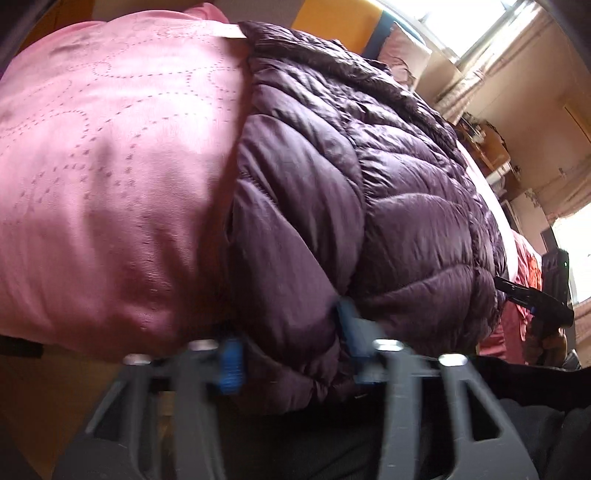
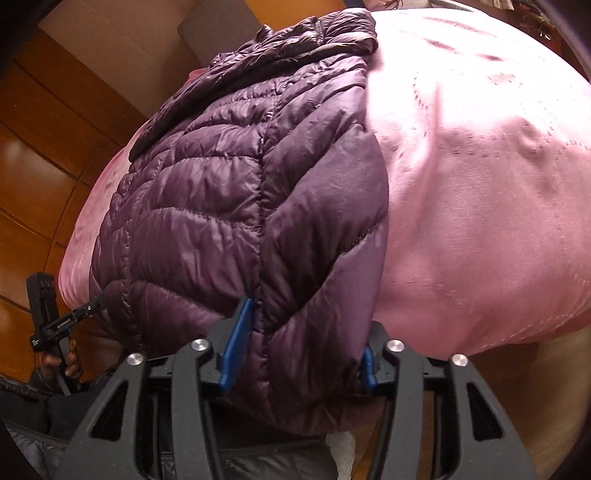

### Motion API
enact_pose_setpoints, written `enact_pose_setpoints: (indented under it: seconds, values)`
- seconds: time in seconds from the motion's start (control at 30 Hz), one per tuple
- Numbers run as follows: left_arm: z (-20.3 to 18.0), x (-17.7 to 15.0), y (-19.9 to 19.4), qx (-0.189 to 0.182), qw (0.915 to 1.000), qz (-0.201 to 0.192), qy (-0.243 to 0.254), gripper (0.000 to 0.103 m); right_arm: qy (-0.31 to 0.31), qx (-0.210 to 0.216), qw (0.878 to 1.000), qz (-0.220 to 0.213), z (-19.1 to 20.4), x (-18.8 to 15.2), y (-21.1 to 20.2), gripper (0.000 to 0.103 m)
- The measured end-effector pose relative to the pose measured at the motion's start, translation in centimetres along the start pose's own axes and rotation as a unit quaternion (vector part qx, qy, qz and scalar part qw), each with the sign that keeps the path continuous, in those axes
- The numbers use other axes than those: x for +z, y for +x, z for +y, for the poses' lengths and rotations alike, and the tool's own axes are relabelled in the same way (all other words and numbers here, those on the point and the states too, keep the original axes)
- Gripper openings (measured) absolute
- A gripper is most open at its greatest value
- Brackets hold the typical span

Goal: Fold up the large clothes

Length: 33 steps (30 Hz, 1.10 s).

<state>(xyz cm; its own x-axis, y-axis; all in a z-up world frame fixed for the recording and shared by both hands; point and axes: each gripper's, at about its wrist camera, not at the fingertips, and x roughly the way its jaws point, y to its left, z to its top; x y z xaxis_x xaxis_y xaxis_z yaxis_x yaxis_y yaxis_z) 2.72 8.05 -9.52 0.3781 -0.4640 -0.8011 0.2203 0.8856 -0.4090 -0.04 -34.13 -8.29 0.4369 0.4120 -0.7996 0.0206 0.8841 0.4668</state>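
Note:
A dark purple quilted puffer jacket point(image 1: 369, 177) lies folded on a pink quilted bedspread point(image 1: 110, 166). My left gripper point(image 1: 288, 347) has its blue-padded jaws around the jacket's near left corner, with puffy fabric bulging between them. My right gripper point(image 2: 299, 343) has its jaws around the jacket's point(image 2: 221, 206) near right corner in the same way, over the pink bedspread point(image 2: 480, 184). Each gripper shows in the other's view: the right one point(image 1: 532, 295) at the jacket's right edge, the left one point(image 2: 70, 317) at its left edge.
A wooden floor point(image 2: 37, 155) lies left of the bed. A yellow headboard point(image 1: 332, 18), a window point(image 1: 465, 22) and cluttered shelves point(image 1: 491, 147) stand beyond the bed. Red patterned fabric point(image 1: 528, 266) lies at the bed's right edge.

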Motion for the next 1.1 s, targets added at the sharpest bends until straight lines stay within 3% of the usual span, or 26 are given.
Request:
enact_pose_setpoints:
  seconds: [0.07, 0.17, 0.47, 0.57, 0.7, 0.97, 1.1]
  values:
    - [-0.5, 0.1, -0.3, -0.014, 0.9999, 0.0, 0.005, 0.012, -0.006, 0.023, 1.0, 0.003, 0.7, 0.4, -0.4, 0.021]
    - [-1.2, 0.9, -1.4, -0.039, 0.9991, -0.012, 0.009, 0.008, -0.021, 0.041, 0.999, -0.011, 2.1, 1.4, -1.6, 0.012]
    - [-1.8, 5.5, -6.6, -0.151, 0.9838, -0.095, -0.018, 0.008, 0.002, 0.154, 0.981, -0.114, 3.5, 7.0, -6.7, 0.009]
    - [-2.1, 7.9, -7.2, -0.169, 0.9786, -0.116, -0.015, 0.008, 0.008, 0.156, 0.979, -0.134, 3.2, 9.6, -6.8, 0.009]
    - [-1.7, 11.5, -6.4, -0.175, 0.9756, -0.131, -0.025, 0.008, 0.029, 0.15, 0.978, -0.145, 2.3, 13.9, -5.3, 0.009]
    - [0.0, 18.8, -2.3, -0.144, 0.9785, -0.127, -0.076, 0.008, 0.075, 0.128, 0.981, -0.127, 0.6, 20.8, -0.8, 0.009]
    - [0.7, 21.7, -0.1, -0.123, 0.9814, -0.109, -0.099, 0.016, 0.093, 0.106, 0.983, -0.115, -0.2, 22.6, 0.9, 0.019]
